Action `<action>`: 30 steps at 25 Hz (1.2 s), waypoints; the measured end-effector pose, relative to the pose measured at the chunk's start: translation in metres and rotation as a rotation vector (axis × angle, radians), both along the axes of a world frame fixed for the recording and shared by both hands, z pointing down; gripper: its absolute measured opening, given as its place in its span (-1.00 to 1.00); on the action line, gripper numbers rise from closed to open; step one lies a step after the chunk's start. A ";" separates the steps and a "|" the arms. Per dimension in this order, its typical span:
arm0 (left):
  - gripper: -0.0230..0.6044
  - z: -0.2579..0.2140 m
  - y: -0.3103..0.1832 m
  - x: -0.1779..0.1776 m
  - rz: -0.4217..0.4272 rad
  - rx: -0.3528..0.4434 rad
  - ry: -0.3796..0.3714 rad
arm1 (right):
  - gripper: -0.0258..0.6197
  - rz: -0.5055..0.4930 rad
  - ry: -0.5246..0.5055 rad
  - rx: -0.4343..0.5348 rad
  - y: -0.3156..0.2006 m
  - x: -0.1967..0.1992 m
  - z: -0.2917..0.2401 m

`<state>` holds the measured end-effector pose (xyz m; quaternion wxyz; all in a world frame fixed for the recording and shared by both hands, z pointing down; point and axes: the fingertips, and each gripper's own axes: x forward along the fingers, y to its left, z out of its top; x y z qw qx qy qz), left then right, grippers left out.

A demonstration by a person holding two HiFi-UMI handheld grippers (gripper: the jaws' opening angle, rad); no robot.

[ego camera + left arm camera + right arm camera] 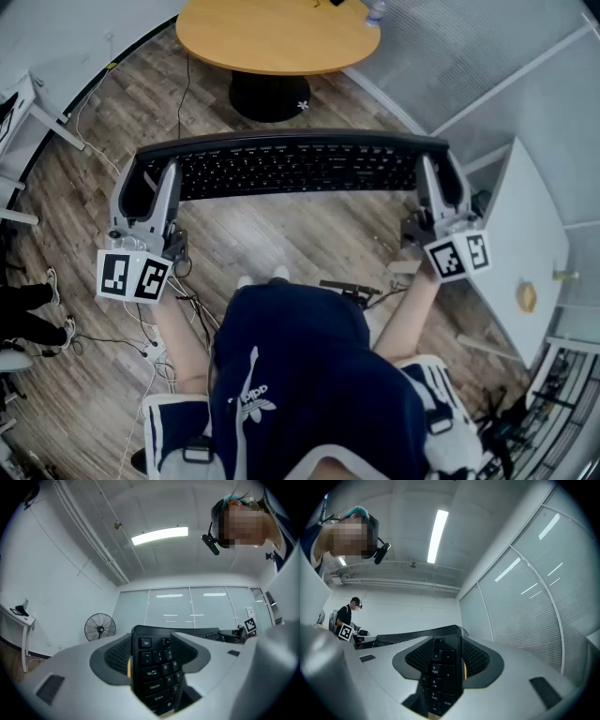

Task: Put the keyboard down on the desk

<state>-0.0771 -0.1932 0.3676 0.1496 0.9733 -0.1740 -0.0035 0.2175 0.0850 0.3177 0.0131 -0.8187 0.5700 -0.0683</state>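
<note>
A long black keyboard [291, 164] hangs level in the air over the wooden floor, carried by its two ends. My left gripper [153, 183] is shut on its left end. In the left gripper view the Esc and Tab keys of the keyboard [157, 667] sit clamped between the grey jaws of the left gripper [152, 651]. My right gripper [437, 173] is shut on the right end. In the right gripper view the number-pad keys of the keyboard [438, 667] stand between the jaws of the right gripper [440, 660]. A white desk [539, 234] stands to the right.
A round wooden table [272, 37] on a black foot stands ahead, beyond the keyboard. A small yellowish object [527, 297] lies on the white desk. Cables trail over the floor at the left. A standing fan [100, 627] and another person [347, 613] are far off.
</note>
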 end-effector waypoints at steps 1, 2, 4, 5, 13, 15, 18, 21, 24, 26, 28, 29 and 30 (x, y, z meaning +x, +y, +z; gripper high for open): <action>-0.10 0.000 0.000 0.000 -0.001 0.001 0.001 | -0.36 0.001 -0.002 0.003 0.000 0.000 0.000; -0.10 -0.001 -0.001 0.001 -0.002 0.003 0.002 | -0.36 0.002 -0.004 0.006 0.000 0.000 0.000; -0.10 -0.001 -0.001 0.001 -0.005 0.005 0.003 | -0.36 0.005 -0.008 0.007 0.000 0.000 0.001; -0.10 -0.002 -0.001 0.001 -0.006 0.006 0.004 | -0.36 0.006 -0.009 0.007 0.000 0.000 0.001; -0.10 -0.004 -0.002 0.003 -0.009 0.019 -0.001 | -0.36 0.009 -0.014 0.010 0.001 0.002 0.003; -0.10 -0.005 -0.001 0.002 -0.011 0.020 -0.002 | -0.36 0.007 -0.015 0.014 0.001 0.002 0.003; -0.10 -0.006 -0.001 0.000 -0.021 0.024 -0.004 | -0.36 -0.001 -0.017 0.016 0.001 0.003 0.006; -0.10 -0.006 0.000 0.000 -0.025 0.027 -0.007 | -0.36 -0.006 -0.017 0.010 0.000 0.003 0.006; -0.10 -0.004 0.001 0.002 -0.021 0.030 -0.015 | -0.36 -0.004 -0.022 0.001 -0.001 0.003 0.008; -0.10 -0.004 0.002 0.001 -0.023 0.031 -0.022 | -0.36 -0.003 -0.027 -0.007 0.000 0.004 0.010; -0.10 -0.007 0.001 0.002 -0.026 0.034 -0.024 | -0.36 -0.001 -0.029 -0.007 0.000 0.004 0.010; -0.10 -0.008 0.000 0.002 -0.027 0.036 -0.022 | -0.36 0.002 -0.027 -0.005 0.000 0.004 0.009; -0.10 -0.009 -0.001 0.002 -0.028 0.036 -0.021 | -0.36 0.007 -0.026 -0.003 0.000 0.003 0.008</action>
